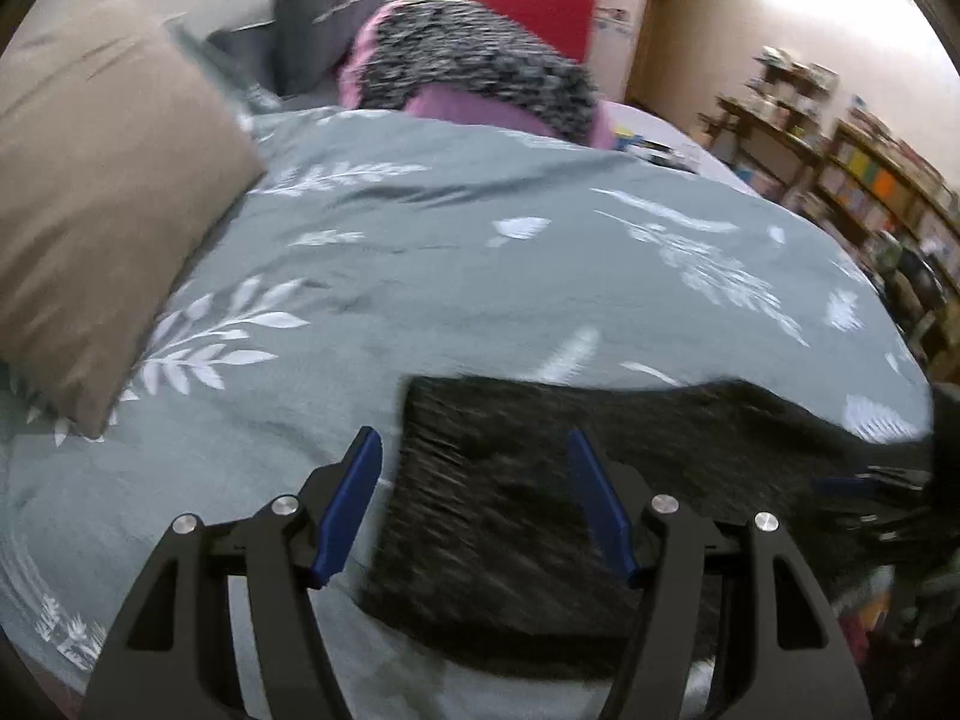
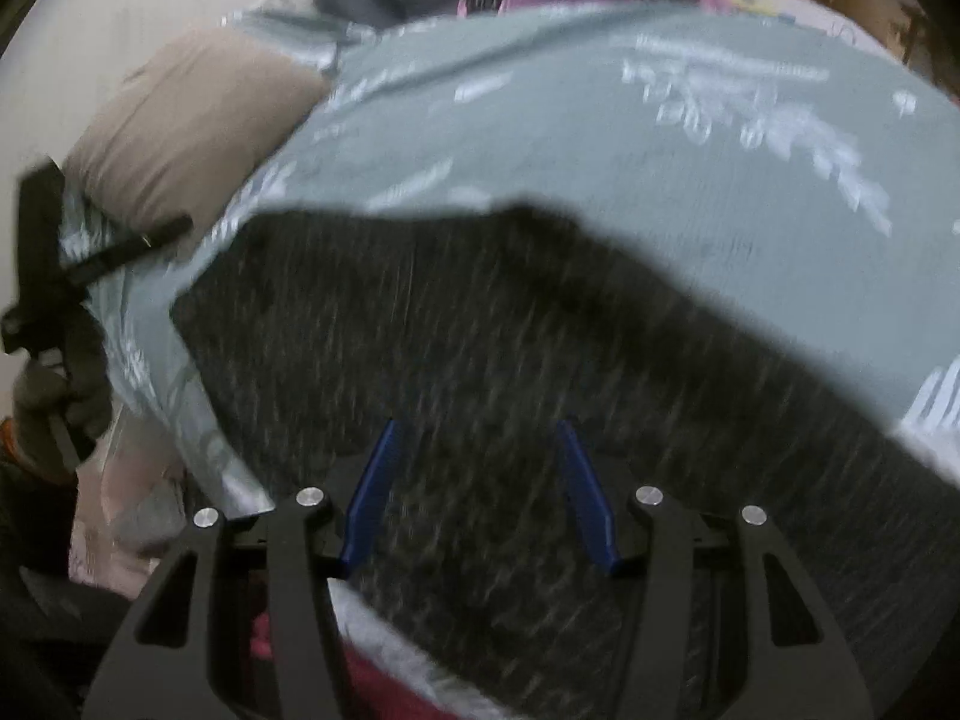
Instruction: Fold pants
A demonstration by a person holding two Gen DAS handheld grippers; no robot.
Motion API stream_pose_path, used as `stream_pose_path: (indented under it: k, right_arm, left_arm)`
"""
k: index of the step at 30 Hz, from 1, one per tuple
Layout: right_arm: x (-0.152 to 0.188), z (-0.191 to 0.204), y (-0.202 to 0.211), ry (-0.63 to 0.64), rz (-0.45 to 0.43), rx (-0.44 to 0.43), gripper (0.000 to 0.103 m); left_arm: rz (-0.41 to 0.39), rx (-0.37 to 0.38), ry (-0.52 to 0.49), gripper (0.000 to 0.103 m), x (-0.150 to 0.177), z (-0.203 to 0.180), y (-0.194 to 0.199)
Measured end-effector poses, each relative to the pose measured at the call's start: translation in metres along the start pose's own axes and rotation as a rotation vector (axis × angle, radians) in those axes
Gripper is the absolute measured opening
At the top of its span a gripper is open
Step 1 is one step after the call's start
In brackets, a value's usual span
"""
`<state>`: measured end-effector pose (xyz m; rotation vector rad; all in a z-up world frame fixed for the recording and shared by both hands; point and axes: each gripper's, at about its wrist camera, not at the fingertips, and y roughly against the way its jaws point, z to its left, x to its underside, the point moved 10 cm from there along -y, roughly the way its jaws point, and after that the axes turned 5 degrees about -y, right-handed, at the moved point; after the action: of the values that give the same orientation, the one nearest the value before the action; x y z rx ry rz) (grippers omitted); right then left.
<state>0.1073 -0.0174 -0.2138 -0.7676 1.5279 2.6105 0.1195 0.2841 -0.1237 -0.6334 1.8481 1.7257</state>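
Note:
Dark charcoal knit pants lie flat near the front edge of a bed with a grey leaf-print cover. My left gripper is open above their left end, its blue fingers apart, holding nothing. In the right wrist view the pants fill the middle. My right gripper is open just over them, empty. The left gripper and the gloved hand holding it show at that view's left edge. Both views are motion-blurred.
A tan pillow lies at the bed's left. A speckled black-and-pink garment pile and grey cushions sit at the far end. Bookshelves line the right wall. Red and pale items lie below the bed edge.

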Motion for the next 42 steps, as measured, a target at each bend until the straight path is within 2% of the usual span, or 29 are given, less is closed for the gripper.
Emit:
stream_pose_path:
  k: [2, 6, 10, 12, 13, 17, 21, 24, 25, 27, 29, 31, 32, 33, 34, 39, 42]
  right_arm:
    - [0.020, 0.002, -0.010, -0.005, 0.046, -0.009, 0.056]
    - [0.036, 0.010, -0.002, 0.093, 0.023, 0.040, 0.056]
    - [0.046, 0.018, 0.006, 0.171, 0.007, 0.053, 0.056]
    - [0.050, 0.019, 0.004, 0.195, 0.011, 0.068, 0.056]
    - [0.053, 0.019, 0.003, 0.207, 0.012, 0.073, 0.056]
    - [0.059, 0.016, -0.001, 0.273, 0.006, 0.104, 0.056]
    - [0.065, 0.017, -0.004, 0.350, -0.008, 0.140, 0.056]
    - [0.068, 0.015, -0.006, 0.394, -0.028, 0.153, 0.056]
    - [0.068, 0.014, -0.007, 0.397, -0.033, 0.157, 0.056]
    - [0.067, 0.012, -0.007, 0.391, -0.041, 0.163, 0.056]
    - [0.063, 0.011, -0.007, 0.372, -0.042, 0.169, 0.050]
    - [0.058, 0.012, -0.005, 0.349, -0.042, 0.160, 0.024]
    - [0.056, 0.014, -0.004, 0.338, -0.038, 0.148, 0.018]
    - [0.054, 0.015, -0.001, 0.321, -0.034, 0.125, 0.009]
    - [0.053, 0.017, 0.003, 0.312, -0.037, 0.108, 0.007]
    - [0.052, 0.035, 0.034, 0.304, -0.056, 0.006, 0.007]
    - [0.060, 0.039, 0.035, 0.294, -0.031, -0.024, 0.007]
  left_arm:
    - [0.035, 0.033, -0.033, 0.065, 0.014, -0.020, 0.000]
    - [0.107, 0.027, -0.023, 0.065, 0.043, -0.029, -0.006]
    - [0.116, 0.012, 0.030, 0.066, 0.054, -0.025, 0.005]
    - [0.114, 0.014, 0.064, 0.076, 0.057, -0.023, 0.012]
    - [0.109, 0.023, 0.083, 0.081, 0.059, -0.023, 0.015]
    - [0.124, 0.087, 0.144, 0.081, 0.066, -0.026, 0.018]
    - [0.177, 0.179, 0.250, 0.081, 0.074, -0.031, 0.002]
    - [0.173, 0.188, 0.272, 0.080, 0.072, -0.033, -0.009]
    - [0.180, 0.177, 0.266, 0.079, 0.072, -0.034, -0.013]
    - [0.187, 0.167, 0.260, 0.065, 0.070, -0.036, -0.018]
    - [0.210, 0.172, 0.283, 0.037, 0.070, -0.036, -0.025]
    - [0.219, 0.159, 0.304, 0.024, 0.070, -0.031, -0.028]
    - [0.217, 0.157, 0.316, 0.019, 0.070, -0.029, -0.028]
    - [0.211, 0.164, 0.334, 0.017, 0.069, -0.026, -0.027]
    - [0.202, 0.169, 0.348, 0.015, 0.068, -0.023, -0.024]
    - [0.155, 0.167, 0.367, 0.011, 0.065, -0.014, -0.002]
    - [0.168, 0.130, 0.348, 0.011, 0.076, -0.009, 0.004]
